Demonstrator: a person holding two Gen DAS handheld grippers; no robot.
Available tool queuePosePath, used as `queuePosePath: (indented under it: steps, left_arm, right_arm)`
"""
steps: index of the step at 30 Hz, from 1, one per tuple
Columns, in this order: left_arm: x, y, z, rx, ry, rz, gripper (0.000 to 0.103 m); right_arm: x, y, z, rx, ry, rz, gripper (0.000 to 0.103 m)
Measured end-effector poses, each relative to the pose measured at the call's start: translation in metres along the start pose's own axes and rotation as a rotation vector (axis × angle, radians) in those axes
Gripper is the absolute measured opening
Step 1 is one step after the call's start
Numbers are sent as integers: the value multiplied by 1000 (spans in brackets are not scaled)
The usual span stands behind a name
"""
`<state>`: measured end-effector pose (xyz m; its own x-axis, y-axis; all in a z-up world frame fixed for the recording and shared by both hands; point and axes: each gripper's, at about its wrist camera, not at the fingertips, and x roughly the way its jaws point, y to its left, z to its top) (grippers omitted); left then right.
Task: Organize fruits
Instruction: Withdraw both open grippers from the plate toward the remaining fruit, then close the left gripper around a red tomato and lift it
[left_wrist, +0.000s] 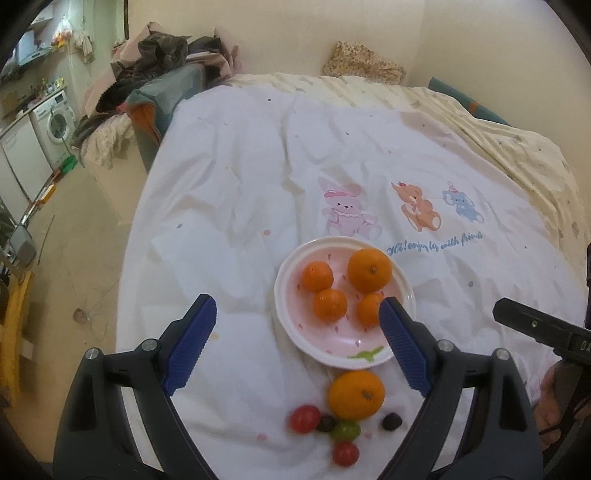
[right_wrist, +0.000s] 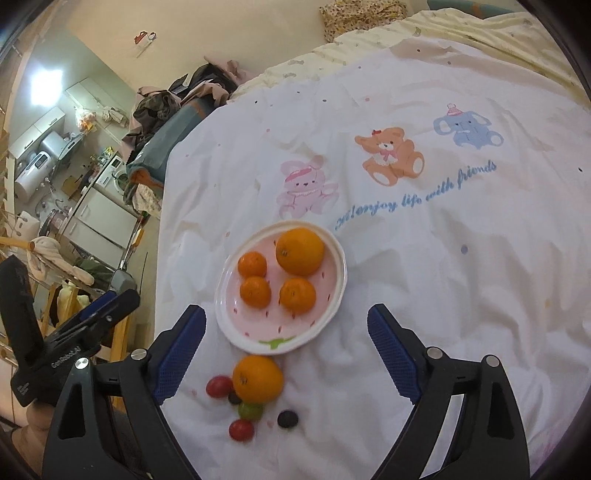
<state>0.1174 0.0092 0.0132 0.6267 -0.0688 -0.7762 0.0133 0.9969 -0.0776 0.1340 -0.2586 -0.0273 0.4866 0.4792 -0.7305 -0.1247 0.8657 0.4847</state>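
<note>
A pink and white plate (left_wrist: 334, 350) (right_wrist: 266, 332) lies on the white bedsheet and holds a large orange (left_wrist: 369, 271) (right_wrist: 300, 251) and three small mandarins (left_wrist: 330, 304) (right_wrist: 255, 291). Near the plate's front edge lies another large orange (left_wrist: 356, 395) (right_wrist: 258, 378), with red, green and dark cherry tomatoes (left_wrist: 304, 419) (right_wrist: 241, 430) around it. My left gripper (left_wrist: 297, 314) is open and empty, above the plate's near side. My right gripper (right_wrist: 286, 321) is open and empty, above the plate's front edge. Each gripper shows at the edge of the other's view.
The bed's left edge (left_wrist: 129, 258) drops to the floor. A pile of clothes (left_wrist: 155, 66) lies at the far left, a pillow (left_wrist: 364, 62) at the head. A washing machine (left_wrist: 51, 118) stands far left. A printed cartoon sheet (right_wrist: 388, 158) covers the bed beyond the plate.
</note>
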Motion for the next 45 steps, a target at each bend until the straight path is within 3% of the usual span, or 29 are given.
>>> queuePosePath:
  steps: [9, 17, 20, 25, 27, 28, 32, 34, 36, 40, 42, 45]
  left_arm:
    - [-13, 3, -38, -23, 61, -7, 88]
    - [10, 13, -60, -48, 134, -16, 88]
    - [18, 9, -70, -20, 187, -28, 88]
    - [39, -17, -101, 95, 359, -52, 87]
    - [45, -27, -115, 113, 430, -86, 67]
    - [47, -33, -119, 128, 455, -108, 63]
    - [50, -56, -134, 208, 482, -135, 62]
    - [55, -62, -138, 229, 484, -123, 55]
    - [63, -64, -143, 243, 508, -110, 40]
    - [73, -64, -148, 235, 552, -117, 39]
    - [74, -63, -147, 233, 548, -115, 26]
    - [70, -62, -145, 227, 534, -122, 25]
  right_arm:
    - [-12, -3, -27, 31, 26, -11, 92]
    - [-6, -10, -42, 93, 61, -4, 92]
    - [-2, -10, -40, 94, 59, -25, 92]
    - [6, -16, -41, 126, 78, -47, 92]
    - [7, -18, -41, 128, 82, -54, 92]
    - [7, -18, -41, 126, 82, -57, 92]
    - [4, -18, -39, 124, 66, -62, 92]
    - [4, -19, -38, 130, 65, -56, 92]
    - [5, -20, -38, 132, 66, -54, 92]
    - [5, -20, -38, 130, 68, -53, 92]
    - [6, -19, -38, 128, 67, -55, 92]
    - [7, -19, -38, 127, 70, -56, 92]
